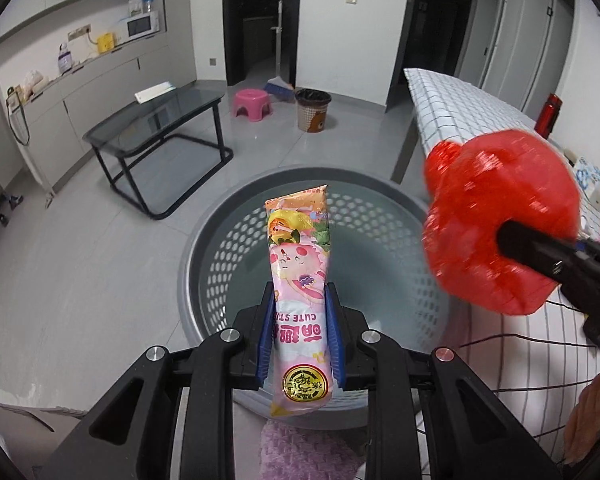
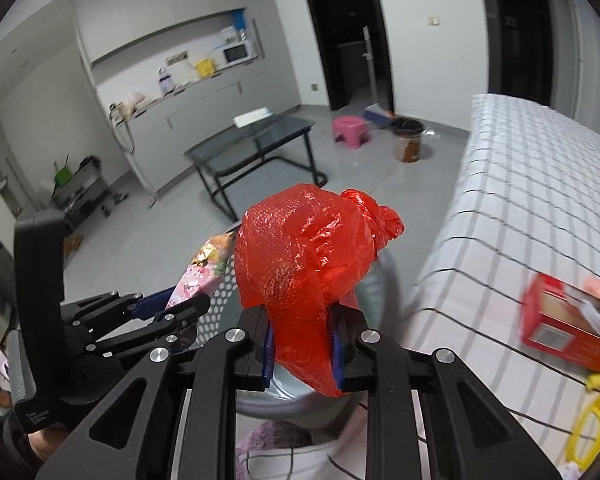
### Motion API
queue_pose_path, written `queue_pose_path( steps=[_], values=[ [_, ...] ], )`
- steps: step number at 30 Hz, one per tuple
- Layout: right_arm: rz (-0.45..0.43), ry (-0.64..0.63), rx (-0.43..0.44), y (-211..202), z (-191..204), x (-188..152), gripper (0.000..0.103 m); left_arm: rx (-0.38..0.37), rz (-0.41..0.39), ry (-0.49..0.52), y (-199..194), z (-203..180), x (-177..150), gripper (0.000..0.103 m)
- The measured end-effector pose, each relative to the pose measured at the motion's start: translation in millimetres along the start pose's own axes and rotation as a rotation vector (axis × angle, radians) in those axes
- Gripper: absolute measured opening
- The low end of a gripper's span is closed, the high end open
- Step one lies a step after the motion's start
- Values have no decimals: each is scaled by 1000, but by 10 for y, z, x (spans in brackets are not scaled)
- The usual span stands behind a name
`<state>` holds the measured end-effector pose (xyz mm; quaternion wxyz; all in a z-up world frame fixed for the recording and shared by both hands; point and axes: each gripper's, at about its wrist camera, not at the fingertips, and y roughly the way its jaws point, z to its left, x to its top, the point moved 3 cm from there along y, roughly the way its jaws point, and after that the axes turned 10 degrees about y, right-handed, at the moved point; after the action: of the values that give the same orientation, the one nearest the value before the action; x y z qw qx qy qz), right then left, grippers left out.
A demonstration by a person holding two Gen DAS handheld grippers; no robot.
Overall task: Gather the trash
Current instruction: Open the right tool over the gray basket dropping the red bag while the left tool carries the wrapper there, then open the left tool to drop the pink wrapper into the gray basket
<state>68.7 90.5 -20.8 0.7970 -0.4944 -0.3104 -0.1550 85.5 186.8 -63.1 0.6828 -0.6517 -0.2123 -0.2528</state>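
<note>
My left gripper [image 1: 300, 316] is shut on a pink snack wrapper [image 1: 299, 280] with a cartoon print, held upright over a grey perforated basket [image 1: 220, 264] on the floor. My right gripper [image 2: 302, 340] is shut on a knotted red plastic bag [image 2: 304, 256]. In the left wrist view the red bag [image 1: 496, 220] hangs blurred at the right, beside the basket's rim, on the right gripper's black fingers [image 1: 540, 252]. In the right wrist view the left gripper [image 2: 168, 308] with the wrapper [image 2: 198, 276] shows at the left, and the basket [image 2: 220, 300] lies mostly hidden behind the bag.
A bed with a white checked sheet [image 1: 460, 116] runs along the right; on it lie a red box [image 2: 564, 324] and a yellow item [image 2: 592, 428]. A black glass table [image 1: 156, 128], a pink stool [image 1: 252, 104] and a brown waste bin [image 1: 314, 110] stand farther off.
</note>
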Motion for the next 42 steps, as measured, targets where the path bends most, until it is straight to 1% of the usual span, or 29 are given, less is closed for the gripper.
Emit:
queue_pose_path(
  steps=[5, 10, 14, 17, 25, 27, 29, 30, 31, 42],
  values=[
    [64, -8, 41, 337, 52, -12, 21, -1, 13, -16, 91, 92, -17, 24],
    [111, 5, 61, 545, 30, -40, 21, -9, 33, -31, 180, 121, -17, 24],
    [124, 38, 66, 571, -17, -77, 21, -23, 52, -49, 276, 147, -1, 24],
    [141, 61, 70, 608, -73, -105, 21, -16, 61, -41, 337, 127, 1, 25],
    [161, 70, 69, 665, -83, -112, 21, -7, 81, -51, 415, 132, -24, 30],
    [159, 77, 75, 664, -91, -121, 27, 3, 80, -52, 411, 143, -32, 36],
    [145, 79, 76, 637, -94, -117, 42, 8, 75, -51, 396, 142, -21, 46],
    [139, 79, 75, 641, -131, -115, 45, 11, 69, -52, 380, 139, -18, 56],
    [132, 79, 75, 631, -133, -111, 47, 12, 61, -54, 363, 141, -16, 61],
    [130, 81, 74, 625, -142, -131, 47, 26, 64, -66, 318, 180, -51, 61]
  ],
)
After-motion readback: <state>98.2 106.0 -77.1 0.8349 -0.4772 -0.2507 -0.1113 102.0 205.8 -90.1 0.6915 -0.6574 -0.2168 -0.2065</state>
